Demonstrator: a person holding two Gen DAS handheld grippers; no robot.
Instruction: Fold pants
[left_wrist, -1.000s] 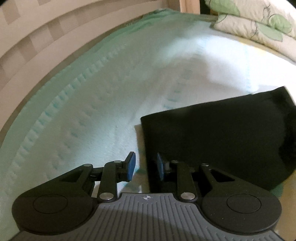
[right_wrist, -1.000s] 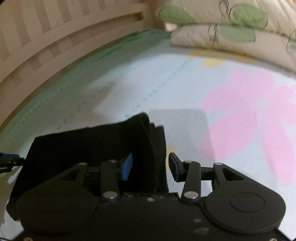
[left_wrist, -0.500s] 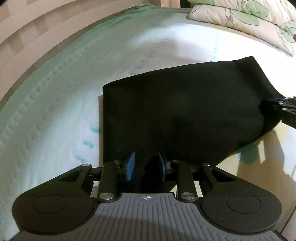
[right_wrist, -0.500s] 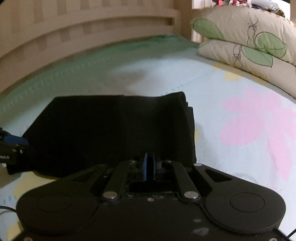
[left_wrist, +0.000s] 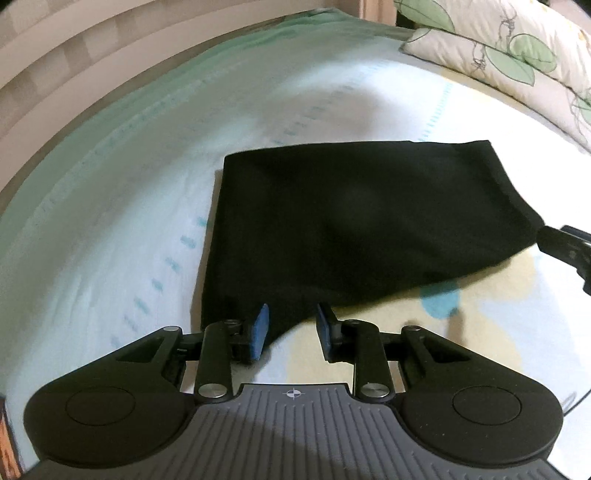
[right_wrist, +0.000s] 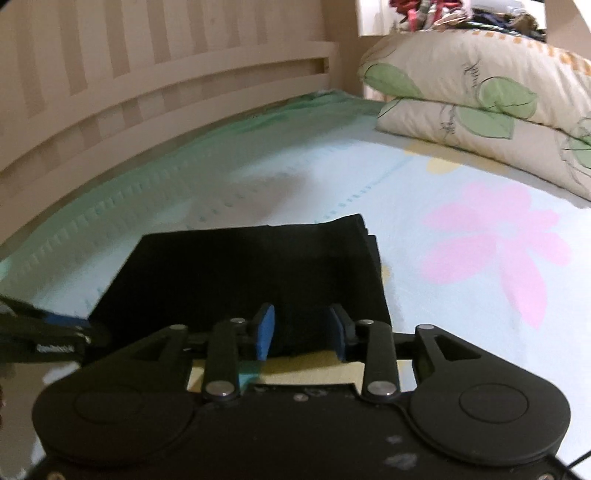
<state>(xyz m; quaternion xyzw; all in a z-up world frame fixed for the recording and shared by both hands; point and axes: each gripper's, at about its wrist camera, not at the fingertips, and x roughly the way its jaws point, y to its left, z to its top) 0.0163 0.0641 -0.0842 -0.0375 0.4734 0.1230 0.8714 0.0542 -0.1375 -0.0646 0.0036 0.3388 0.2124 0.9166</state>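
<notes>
The black pants (left_wrist: 351, 221) lie folded into a flat rectangle on the pale bedsheet (left_wrist: 110, 221). My left gripper (left_wrist: 293, 328) is at their near left corner. Its blue pads stand apart, with the corner of cloth between them and a strip of sheet showing beside the right pad. In the right wrist view the pants (right_wrist: 251, 273) show stacked layers along their right side. My right gripper (right_wrist: 301, 328) is over the near edge; its jaws are opening, and the cloth lies between the pads unpressed. Each gripper shows in the other's view: the right gripper (left_wrist: 565, 247), the left gripper (right_wrist: 48, 332).
Two leaf-print pillows (right_wrist: 480, 110) are stacked at the far right of the bed. A slatted wooden bed rail (right_wrist: 147, 74) runs along the far left side. A pink flower print (right_wrist: 498, 251) marks the sheet right of the pants.
The right gripper closed on the pants' near edge half a second ago and now has its pads apart again. The left gripper came in from the left edge to the near corner.
</notes>
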